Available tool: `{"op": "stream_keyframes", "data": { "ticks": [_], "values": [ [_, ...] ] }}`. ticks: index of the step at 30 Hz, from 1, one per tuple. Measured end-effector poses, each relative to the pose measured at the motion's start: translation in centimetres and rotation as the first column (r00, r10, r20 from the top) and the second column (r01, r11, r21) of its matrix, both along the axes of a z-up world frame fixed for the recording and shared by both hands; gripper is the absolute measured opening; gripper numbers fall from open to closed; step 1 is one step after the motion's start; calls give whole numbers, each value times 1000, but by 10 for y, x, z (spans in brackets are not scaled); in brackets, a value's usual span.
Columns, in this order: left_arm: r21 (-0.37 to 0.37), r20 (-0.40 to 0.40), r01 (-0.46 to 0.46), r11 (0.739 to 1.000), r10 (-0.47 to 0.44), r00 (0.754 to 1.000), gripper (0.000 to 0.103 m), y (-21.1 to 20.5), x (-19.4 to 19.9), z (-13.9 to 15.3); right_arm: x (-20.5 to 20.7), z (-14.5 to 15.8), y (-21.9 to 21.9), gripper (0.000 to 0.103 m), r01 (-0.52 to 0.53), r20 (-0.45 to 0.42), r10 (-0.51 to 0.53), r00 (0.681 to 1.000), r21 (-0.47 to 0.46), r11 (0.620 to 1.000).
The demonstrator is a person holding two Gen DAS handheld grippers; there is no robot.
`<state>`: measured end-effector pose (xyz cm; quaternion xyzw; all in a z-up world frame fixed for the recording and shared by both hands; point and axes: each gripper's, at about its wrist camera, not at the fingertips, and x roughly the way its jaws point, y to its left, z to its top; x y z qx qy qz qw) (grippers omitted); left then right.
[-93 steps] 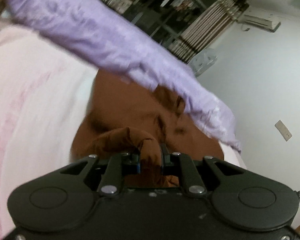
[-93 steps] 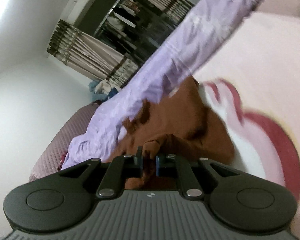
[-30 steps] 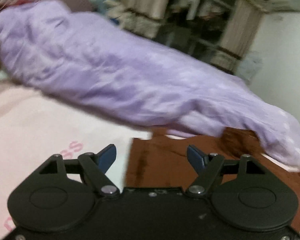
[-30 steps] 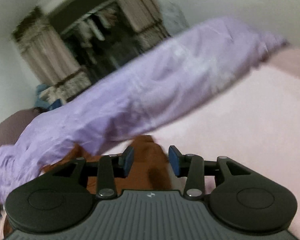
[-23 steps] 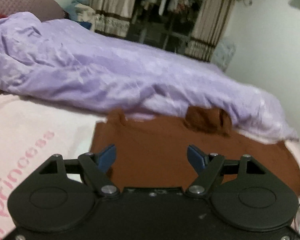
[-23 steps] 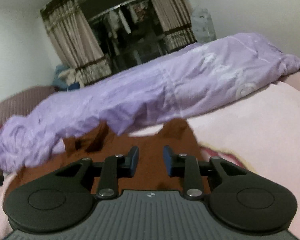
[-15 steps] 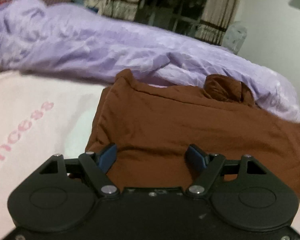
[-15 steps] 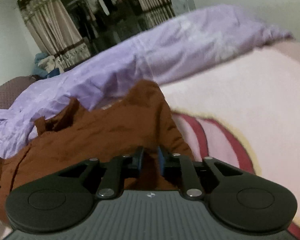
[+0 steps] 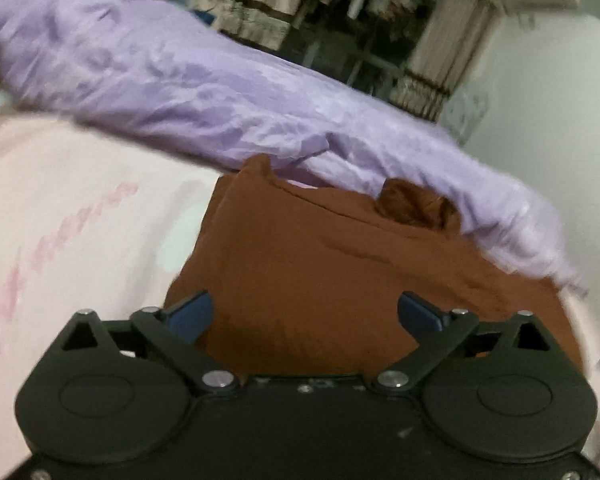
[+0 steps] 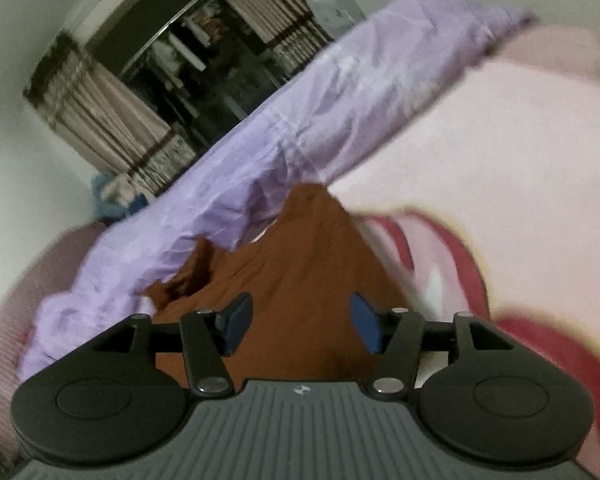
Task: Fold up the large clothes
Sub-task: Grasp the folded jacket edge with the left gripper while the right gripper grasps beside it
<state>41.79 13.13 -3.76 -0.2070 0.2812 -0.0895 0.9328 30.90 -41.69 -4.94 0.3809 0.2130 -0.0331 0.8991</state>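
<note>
From the left wrist view, the left gripper (image 9: 304, 312) has just been spreading its jaws and now stands wide apart with nothing pinched; the brown garment (image 9: 340, 272) lies flat beneath and ahead of it on the pink bed cover (image 9: 80, 208), its far edge against the rumpled lilac quilt (image 9: 204, 92) that runs along the bed's far side. Pink lettering (image 9: 60, 240) is printed on the cover toward the left, too blurred to read. Beyond the quilt stand striped curtains (image 9: 440, 64) framing a dark opening with hanging clothes, and a pale wall. From the right wrist view, the right gripper (image 10: 300, 326) has likewise just been opening, its blue pads (image 10: 366, 326) apart over the brown garment (image 10: 300, 272) and gripping nothing. A dark red printed shape (image 10: 460, 264) marks the cover to the right; the quilt (image 10: 320, 120) crosses behind.
</note>
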Motion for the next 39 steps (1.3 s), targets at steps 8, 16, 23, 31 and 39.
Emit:
{"op": "stream_keyframes", "data": {
  "ticks": [8,16,23,31,39],
  "values": [
    [-344,-129,-104,933,63,990,100,31,-29,-41,-11,-60,1,67,47,-50,-34,998,269,962],
    [-453,-165,-189,871,126,978,101,45,-9,-65,11,-92,-10,64,94,-18,-97,995,452,887],
    [-425,-157,-183,887,128,979,103,39,20,-59,40,-89,-12,71,116,-34,-112,993,419,900],
    [-361,-187,-215,908,155,970,63,36,37,-60,59,-82,-9,75,148,-66,-133,989,352,924],
    [-368,-148,-155,917,107,983,30,35,26,-34,54,-66,-7,32,151,-67,-137,988,312,938]
  ]
}}
